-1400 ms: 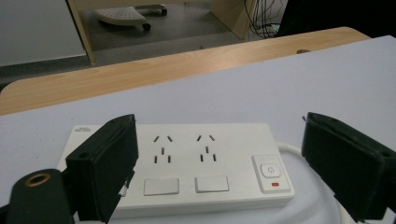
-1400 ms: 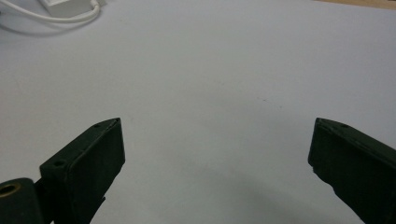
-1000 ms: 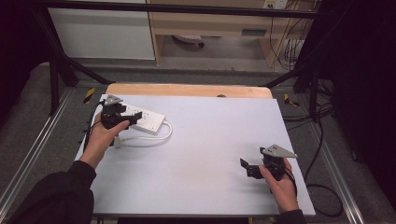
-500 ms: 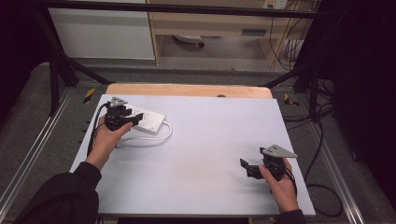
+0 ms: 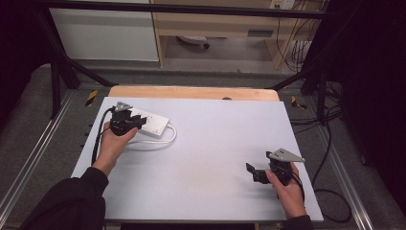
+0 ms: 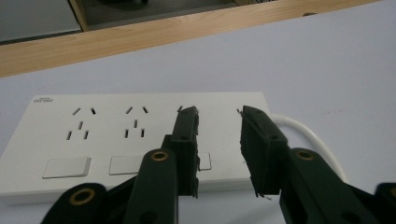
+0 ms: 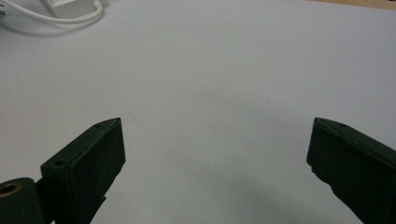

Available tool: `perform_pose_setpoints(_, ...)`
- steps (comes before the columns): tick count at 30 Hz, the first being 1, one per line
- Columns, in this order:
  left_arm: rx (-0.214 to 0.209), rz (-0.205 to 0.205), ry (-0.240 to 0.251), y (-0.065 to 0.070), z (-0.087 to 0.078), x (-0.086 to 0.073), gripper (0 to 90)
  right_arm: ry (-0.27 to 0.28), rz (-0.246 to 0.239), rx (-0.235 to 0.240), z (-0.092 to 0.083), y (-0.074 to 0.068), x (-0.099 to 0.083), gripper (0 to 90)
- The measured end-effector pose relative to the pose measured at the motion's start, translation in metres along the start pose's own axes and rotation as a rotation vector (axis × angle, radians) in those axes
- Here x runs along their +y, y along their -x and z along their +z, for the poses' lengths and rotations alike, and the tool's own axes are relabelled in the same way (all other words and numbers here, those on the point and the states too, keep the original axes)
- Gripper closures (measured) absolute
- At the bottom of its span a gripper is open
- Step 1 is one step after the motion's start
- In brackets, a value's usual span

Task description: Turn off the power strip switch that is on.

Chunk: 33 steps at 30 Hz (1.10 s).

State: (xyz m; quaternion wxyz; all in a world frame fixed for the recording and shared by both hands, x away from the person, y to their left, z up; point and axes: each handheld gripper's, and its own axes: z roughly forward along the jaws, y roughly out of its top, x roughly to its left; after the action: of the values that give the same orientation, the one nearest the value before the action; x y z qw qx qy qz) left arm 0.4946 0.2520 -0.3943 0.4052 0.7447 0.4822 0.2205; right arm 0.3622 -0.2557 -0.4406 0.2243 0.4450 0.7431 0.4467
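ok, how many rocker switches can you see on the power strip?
3 on the power strip, in a row along its near edge: one at left, one in the middle, one partly behind the left gripper. More may be hidden.

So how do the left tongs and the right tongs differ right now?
The left tongs sit over the white power strip near the table's far left, while the right tongs hover over bare table at the near right. The left jaws stand narrow, having just been closing, with a gap between them; the right jaws gape wide. Both are black, hand-held, and grip nothing.
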Motion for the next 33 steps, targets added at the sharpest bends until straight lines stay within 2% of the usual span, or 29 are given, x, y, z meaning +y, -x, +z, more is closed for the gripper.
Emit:
perform_pose_setpoints(8,-0.011,-0.024,-0.003,-0.0014,0.0005,-0.0015,77.5,0.001,0.003,0.002,-0.0003,0.0001,0.0002,4.9)
perform_pose_setpoints(13,-0.018,-0.008,-0.019,-0.0014,0.002,-0.0029,81.5,0.001,0.005,0.003,-0.0003,0.0002,0.0002,4.8)
perform_pose_setpoints(22,-0.013,-0.022,-0.018,-0.0028,0.003,-0.0042,87.8,-0.003,-0.002,0.004,0.0004,-0.0004,0.0,4.9)
perform_pose_setpoints(28,-0.009,-0.025,-0.009,-0.0041,0.0033,-0.0056,89.6,-0.002,0.0,0.005,0.0005,-0.0004,0.0,4.9)
perform_pose_setpoints(33,-0.007,-0.048,-0.006,-0.0065,0.0046,-0.0091,89.9,-0.001,-0.001,0.008,0.0006,-0.0005,0.0,4.9)
